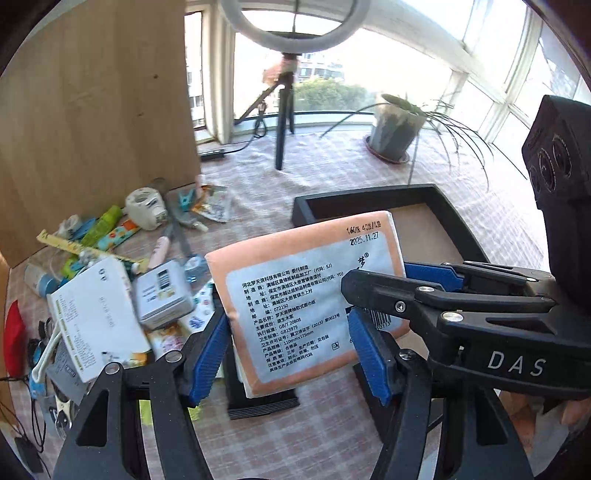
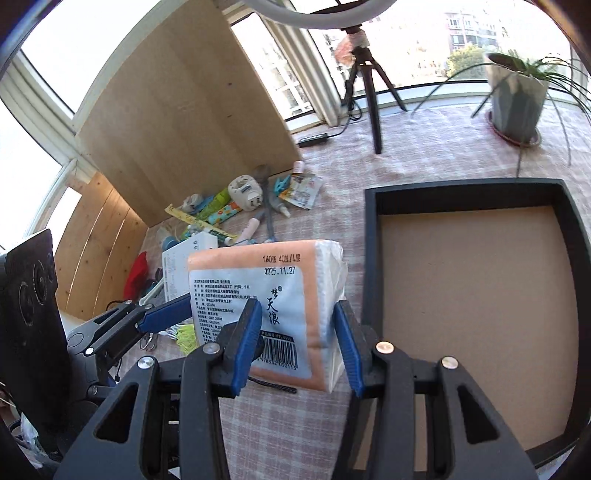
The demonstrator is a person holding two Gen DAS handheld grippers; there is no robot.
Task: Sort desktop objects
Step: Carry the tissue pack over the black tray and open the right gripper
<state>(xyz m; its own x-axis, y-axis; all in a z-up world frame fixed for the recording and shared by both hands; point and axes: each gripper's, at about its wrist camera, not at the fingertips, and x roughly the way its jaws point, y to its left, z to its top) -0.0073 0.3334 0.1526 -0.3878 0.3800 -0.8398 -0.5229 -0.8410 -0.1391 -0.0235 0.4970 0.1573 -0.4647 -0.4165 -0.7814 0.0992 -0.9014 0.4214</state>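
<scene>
Sunlit bay windows [image 1: 491, 55], wooden panel [image 1: 96, 110], possibly ring light [image 1: 295, 22]

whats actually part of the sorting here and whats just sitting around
Part of the job:
tissue pack, held by both the left gripper and the right gripper
black tray
pile of small items waiting by the board

Just lying about:
potted plant
ring light tripod
wooden board

A: Left gripper [image 1: 290, 345]: black angular frame, triangular cut-outs, silver screw heads at the pivots, ribbed blue pads.
B: Right gripper [image 2: 301, 341]: same build. White letters "DAS" on its side; black camera housing with round lenses behind it.
</scene>
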